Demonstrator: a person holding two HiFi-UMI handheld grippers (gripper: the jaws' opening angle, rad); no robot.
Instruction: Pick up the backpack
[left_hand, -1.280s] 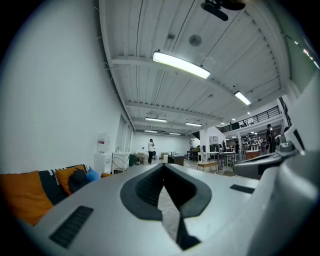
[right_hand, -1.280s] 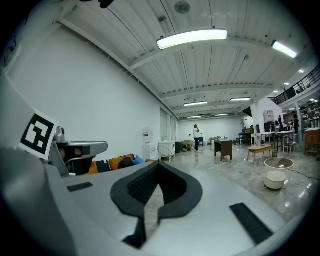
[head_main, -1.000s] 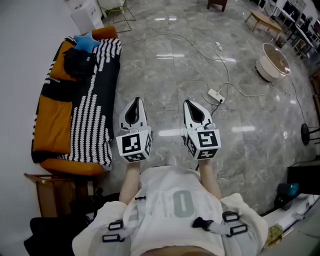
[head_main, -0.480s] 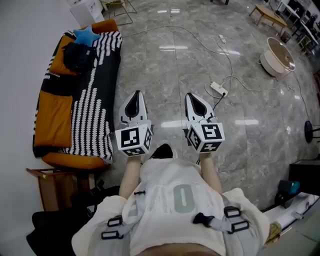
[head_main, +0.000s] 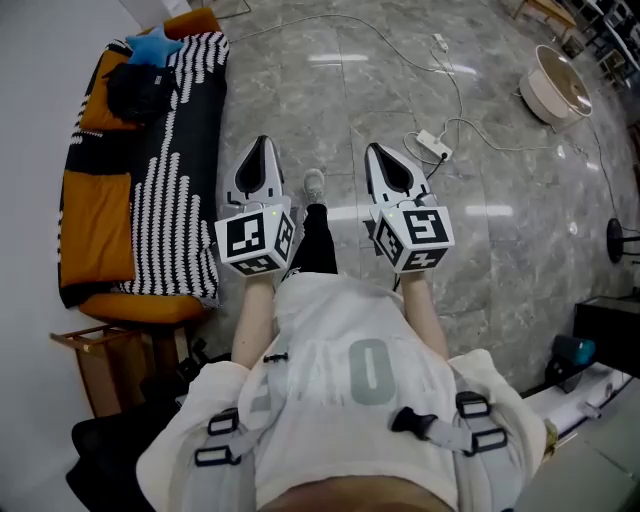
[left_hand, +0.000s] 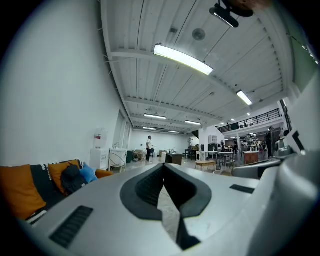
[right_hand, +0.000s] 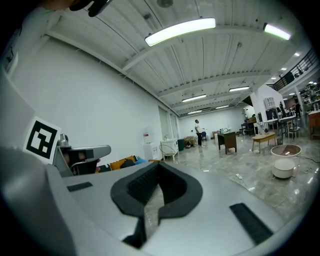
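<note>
A black backpack (head_main: 138, 90) lies at the far end of a sofa (head_main: 80, 210) with orange cushions and a black-and-white striped cover, beside a blue cushion (head_main: 148, 47). In the left gripper view the backpack (left_hand: 73, 178) sits low at the left. My left gripper (head_main: 258, 146) and right gripper (head_main: 377, 152) are held side by side in front of me over the floor, both shut and empty, well short of the backpack. Both point level across the room.
A white power strip (head_main: 432, 146) with trailing cables lies on the grey marble floor ahead. A round white appliance (head_main: 556, 90) stands at the far right. A wooden side table (head_main: 110, 370) is by the sofa's near end. A person (left_hand: 148, 148) stands far off.
I have walked forward: the sofa and backpack have slid up and left in the head view. Both grippers moved ahead with me, still shut. One foot now shows between them.
</note>
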